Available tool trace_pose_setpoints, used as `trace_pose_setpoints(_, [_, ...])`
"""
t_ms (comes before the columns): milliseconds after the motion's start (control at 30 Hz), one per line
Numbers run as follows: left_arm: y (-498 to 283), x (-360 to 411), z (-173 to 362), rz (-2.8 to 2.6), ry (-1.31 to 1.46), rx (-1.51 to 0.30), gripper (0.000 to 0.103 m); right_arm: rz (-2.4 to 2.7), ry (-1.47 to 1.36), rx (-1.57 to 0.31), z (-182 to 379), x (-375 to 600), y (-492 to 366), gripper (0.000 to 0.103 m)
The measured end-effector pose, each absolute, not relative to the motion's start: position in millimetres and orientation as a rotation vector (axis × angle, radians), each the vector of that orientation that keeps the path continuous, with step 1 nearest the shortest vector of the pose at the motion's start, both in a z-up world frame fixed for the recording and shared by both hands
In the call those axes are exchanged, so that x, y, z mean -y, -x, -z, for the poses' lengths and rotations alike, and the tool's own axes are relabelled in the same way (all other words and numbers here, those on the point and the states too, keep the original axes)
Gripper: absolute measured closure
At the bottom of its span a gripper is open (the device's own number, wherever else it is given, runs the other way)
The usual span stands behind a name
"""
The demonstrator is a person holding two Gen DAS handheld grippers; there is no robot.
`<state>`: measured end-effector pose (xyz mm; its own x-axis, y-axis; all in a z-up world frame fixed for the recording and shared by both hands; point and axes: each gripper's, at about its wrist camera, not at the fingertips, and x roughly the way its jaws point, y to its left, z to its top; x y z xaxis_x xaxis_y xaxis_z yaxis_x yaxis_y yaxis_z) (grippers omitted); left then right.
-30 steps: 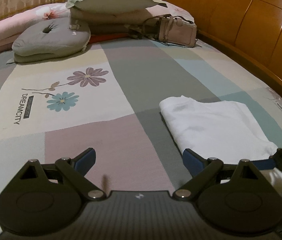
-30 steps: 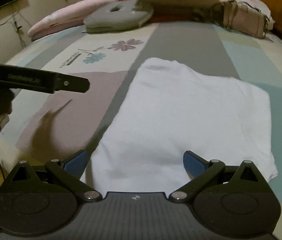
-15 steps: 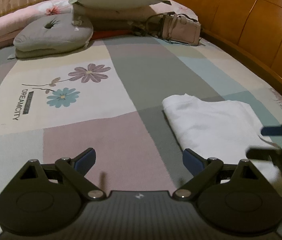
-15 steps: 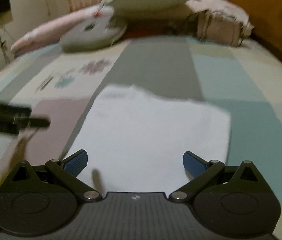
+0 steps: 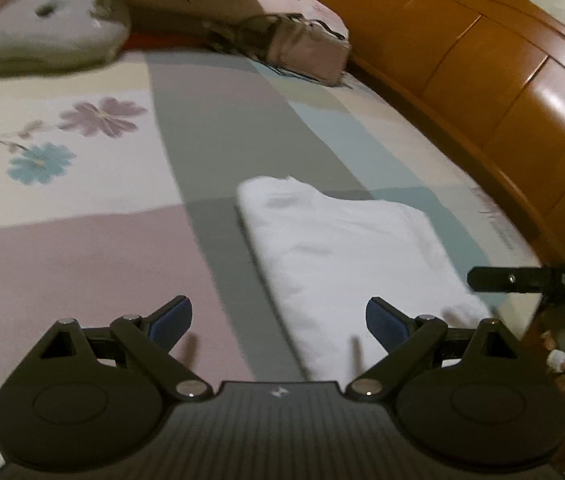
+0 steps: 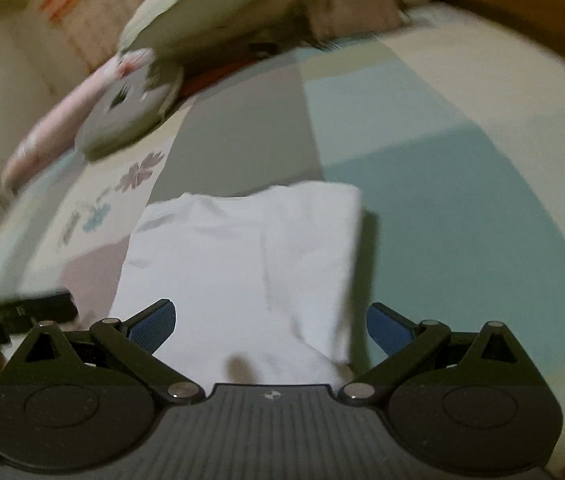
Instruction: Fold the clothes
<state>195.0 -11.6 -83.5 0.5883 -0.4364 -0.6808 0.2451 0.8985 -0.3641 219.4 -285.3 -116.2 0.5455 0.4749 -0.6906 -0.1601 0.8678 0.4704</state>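
A white folded garment (image 5: 346,256) lies flat on the patchwork bed sheet (image 5: 82,264), near the bed's near edge and toward the wooden headboard (image 5: 502,92) side. Its long axis runs away from both cameras, toward the pillows (image 5: 46,36) and a handbag (image 5: 306,50) at the far end.

The right gripper (image 6: 268,326) hovers squarely over the garment's near end, fingers spread wide and empty, with white cloth filling the gap between them. The left gripper (image 5: 278,318), also spread and holding nothing, sits off the garment's left long edge; only its right finger overlaps the cloth. The right hand is therefore nearer and better centred. A further fold would likely run across the long axis, bringing the near end toward the far end.
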Motion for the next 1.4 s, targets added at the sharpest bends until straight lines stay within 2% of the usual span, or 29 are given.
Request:
trace_pose_setpoints(333, [-216.8, 19.3, 116.4, 0.481, 0.495, -1.030, 0.010, -0.566, -0.731, -1.095, 156.7, 333.5, -251.3, 0.000])
trace_pose_setpoints(433, [-225.5, 26.9, 119.5, 0.527, 0.498, -1.035, 0.004, -0.584, -0.777, -1.083, 160.4, 333.8, -255.0, 0.000])
trace_pose_setpoints(733, [-249.6, 43.7, 117.4, 0.562, 0.537, -1.067, 0.003, -0.630, -0.778, -1.064, 163.1, 323.9, -261.2, 0.000])
trace_pose_setpoints(1000, [-242.8, 21.0, 134.2, 0.672, 0.711, -1.137, 0.003, -0.676, -0.767, -1.124, 161.5, 323.2, -246.9, 0.000])
trace_pose_setpoints(1233, [-273.4, 38.8, 134.9, 0.716, 0.695, -1.130, 0.003, -0.680, -0.769, -1.105, 163.1, 315.6, -267.2, 0.000])
trace_pose_setpoints(1400, [-253.3, 15.7, 138.8, 0.776, 0.751, -1.141, 0.003, -0.729, -0.787, -1.094, 164.4, 323.4, -256.5, 0.000])
